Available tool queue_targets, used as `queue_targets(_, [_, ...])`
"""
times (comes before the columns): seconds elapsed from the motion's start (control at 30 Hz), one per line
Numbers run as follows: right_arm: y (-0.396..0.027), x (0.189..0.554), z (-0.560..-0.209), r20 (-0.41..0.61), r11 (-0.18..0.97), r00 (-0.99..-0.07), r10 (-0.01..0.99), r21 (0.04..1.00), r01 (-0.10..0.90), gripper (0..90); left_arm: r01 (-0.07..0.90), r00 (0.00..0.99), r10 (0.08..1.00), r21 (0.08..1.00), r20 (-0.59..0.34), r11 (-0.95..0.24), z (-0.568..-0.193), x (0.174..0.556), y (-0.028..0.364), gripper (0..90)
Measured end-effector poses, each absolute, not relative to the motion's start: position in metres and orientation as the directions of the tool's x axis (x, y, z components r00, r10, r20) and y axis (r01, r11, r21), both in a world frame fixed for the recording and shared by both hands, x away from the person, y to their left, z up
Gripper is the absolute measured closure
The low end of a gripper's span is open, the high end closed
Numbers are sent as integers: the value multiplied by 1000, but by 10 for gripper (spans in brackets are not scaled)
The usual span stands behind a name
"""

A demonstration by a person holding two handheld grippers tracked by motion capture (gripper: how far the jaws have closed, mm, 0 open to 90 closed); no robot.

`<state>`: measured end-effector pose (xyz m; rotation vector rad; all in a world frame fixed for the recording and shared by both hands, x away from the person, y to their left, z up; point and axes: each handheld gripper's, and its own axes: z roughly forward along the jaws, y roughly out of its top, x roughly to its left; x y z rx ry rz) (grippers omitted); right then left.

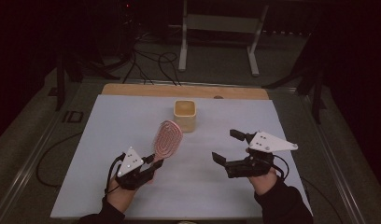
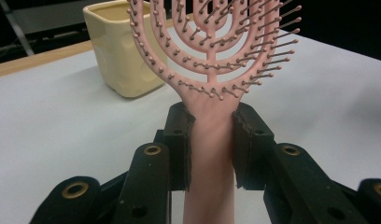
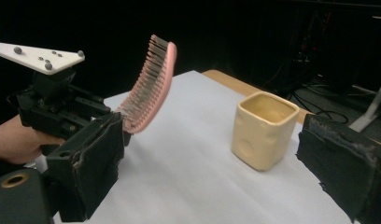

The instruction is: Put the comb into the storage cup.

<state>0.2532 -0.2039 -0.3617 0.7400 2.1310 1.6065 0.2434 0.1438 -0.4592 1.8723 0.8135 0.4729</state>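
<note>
On the left side of the white table sheet [image 1: 109, 186], our left gripper [image 1: 153, 164] is clenched on the handle of the pink plastic paddle hairbrush with its open looped head of ball-tipped bristles [image 1: 167, 136]. From the left gripper view, both black pads pinch the handle just below the head, where the neck widens [image 2: 211, 135]. The brush is off the sheet, head tilted up and away from us toward the centre.

Centre, toward the far edge: the cream-yellow squarish ceramic cup [image 1: 185, 115] stands upright on the sheet, mouth open, nothing visible inside. The brush head hangs near its front-left side, apart from it.

Right side: our right gripper [image 1: 228, 147] is released, jaws spread wide with nothing between them, held above the sheet and aimed across at the cup and brush.

Risks, as we judge them:
- The grip sits high on the handle, so much of the length trails behind the pads. If we mean to stand the brush in the cup, the handle end would have to lead, which likely needs a handover to the right gripper. A slack moment between grips could drop the brush.
- The cup looks light and free-standing. A slanted entry or a knock from either jaw could tip or slide it.
- Bristles could catch on the rim.
</note>
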Motion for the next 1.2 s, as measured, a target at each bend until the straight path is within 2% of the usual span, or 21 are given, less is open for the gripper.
queue_targets(0.33, [-176,266,-355,37,214,-826,562,958,189,71,329,700,713,904,-40,-272,-460,244,143,710])
queue_targets(0.73, [-139,287,-352,117,180,-867,484,956,230,72,320,705,708,905,-30,-280,-460,243,142,710])
queue_targets(1.2, [-101,309,-369,225,156,-839,495,927,340,76,306,702,712,911,-20,-276,-460,242,141,710])
